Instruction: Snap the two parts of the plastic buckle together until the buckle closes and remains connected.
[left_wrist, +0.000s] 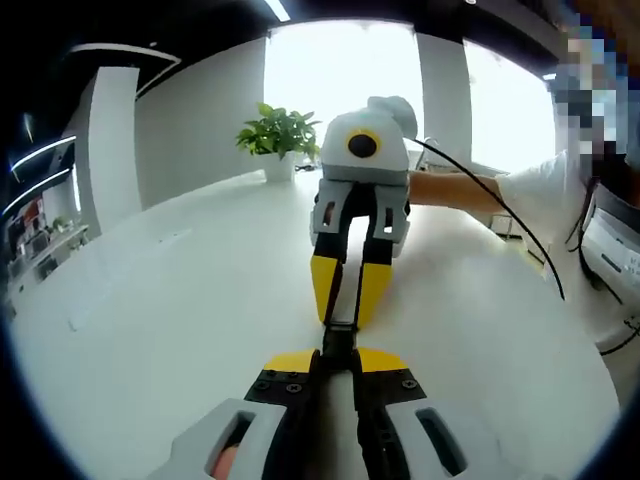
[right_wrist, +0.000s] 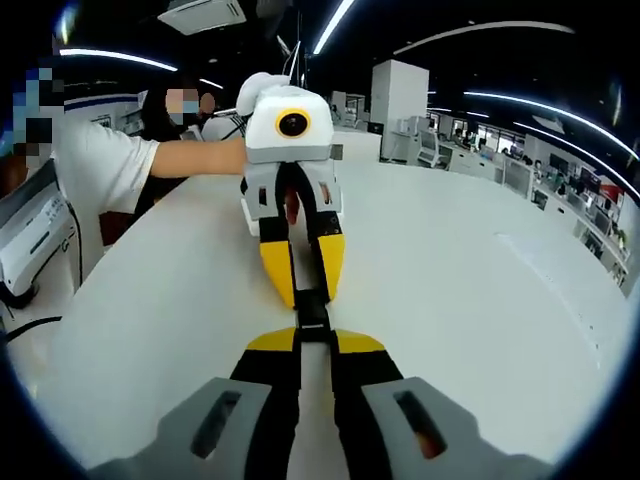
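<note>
The light, stiff, slippery plastic buckle is being clamped at each end between the closed left hand-held gripper and right hand-held gripper above the worktop.

The black plastic buckle hangs stretched above the white table, parts meeting.
</note>
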